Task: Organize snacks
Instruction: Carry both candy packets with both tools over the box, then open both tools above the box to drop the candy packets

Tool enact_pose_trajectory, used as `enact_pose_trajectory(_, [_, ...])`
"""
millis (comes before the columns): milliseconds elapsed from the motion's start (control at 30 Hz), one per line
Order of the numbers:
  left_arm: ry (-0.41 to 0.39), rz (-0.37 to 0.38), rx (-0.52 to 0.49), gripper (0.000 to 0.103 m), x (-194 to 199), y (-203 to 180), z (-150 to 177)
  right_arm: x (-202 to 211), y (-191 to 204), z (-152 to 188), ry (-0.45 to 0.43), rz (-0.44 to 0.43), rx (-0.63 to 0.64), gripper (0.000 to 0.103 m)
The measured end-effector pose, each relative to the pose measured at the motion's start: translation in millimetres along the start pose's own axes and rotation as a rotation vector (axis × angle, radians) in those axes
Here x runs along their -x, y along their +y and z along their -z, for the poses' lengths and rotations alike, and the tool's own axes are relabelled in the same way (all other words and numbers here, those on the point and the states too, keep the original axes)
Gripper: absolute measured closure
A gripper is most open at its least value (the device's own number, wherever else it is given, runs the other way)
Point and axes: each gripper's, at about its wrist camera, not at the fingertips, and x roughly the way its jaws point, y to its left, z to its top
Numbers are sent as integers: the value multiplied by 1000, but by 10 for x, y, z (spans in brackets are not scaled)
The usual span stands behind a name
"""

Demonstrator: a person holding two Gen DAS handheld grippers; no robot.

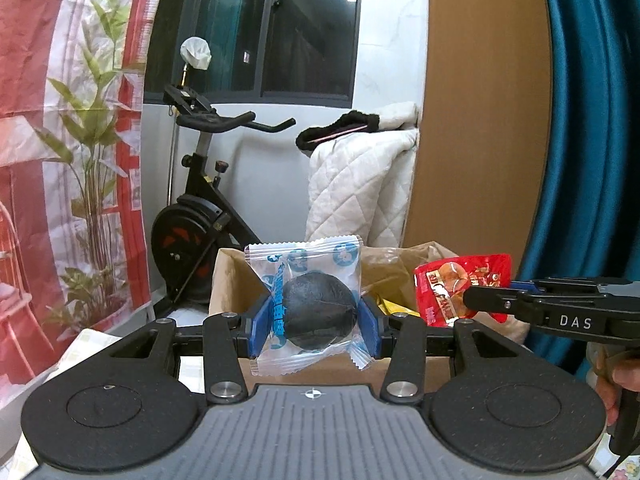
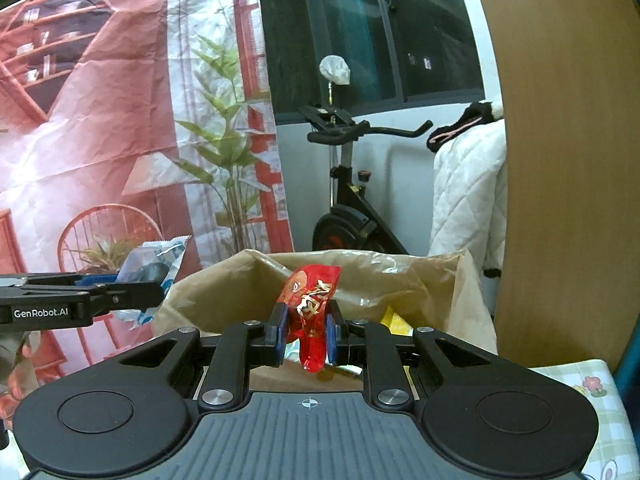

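Note:
My left gripper (image 1: 316, 324) is shut on a clear blue-printed packet (image 1: 308, 280) with a dark round snack inside, held upright above the open cardboard box (image 1: 232, 276). My right gripper (image 2: 307, 334) is shut on a red snack packet (image 2: 312, 304), held over the brown paper lining of the box (image 2: 400, 276). In the left wrist view the right gripper (image 1: 476, 300) comes in from the right with the red packet (image 1: 452, 288). In the right wrist view the left gripper (image 2: 156, 288) comes in from the left with the clear packet (image 2: 156, 264).
A yellow packet (image 2: 394, 322) lies inside the box. A checked tablecloth (image 2: 588, 396) covers the table. Behind stand an exercise bike (image 1: 200, 216), a white quilted cover (image 1: 360, 192), a wooden panel (image 1: 480, 120), a teal curtain (image 1: 592, 120) and a printed red backdrop (image 2: 100, 120).

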Motion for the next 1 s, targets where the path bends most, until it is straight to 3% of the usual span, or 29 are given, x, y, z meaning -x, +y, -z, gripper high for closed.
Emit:
enact_pose_trajectory(533, [75, -48, -29, 53, -664, 61, -107, -657, -204, 202, 73, 46, -72, 84])
enact_pose_trajectory(567, [80, -53, -28, 52, -709, 64, -113, -682, -223, 207, 73, 59, -80, 81])
enact_pose_trajectory(633, [78, -55, -13, 38, -741, 105, -132, -704, -245, 204, 74, 80, -86, 70])
enact_pose_trajectory(700, [61, -60, -13, 32, -714, 136, -137, -684, -247, 206, 71, 91, -81, 64])
enact_pose_trajectory(1000, [62, -50, 5, 30, -454, 133, -107, -378, -168, 189, 34, 98, -49, 52])
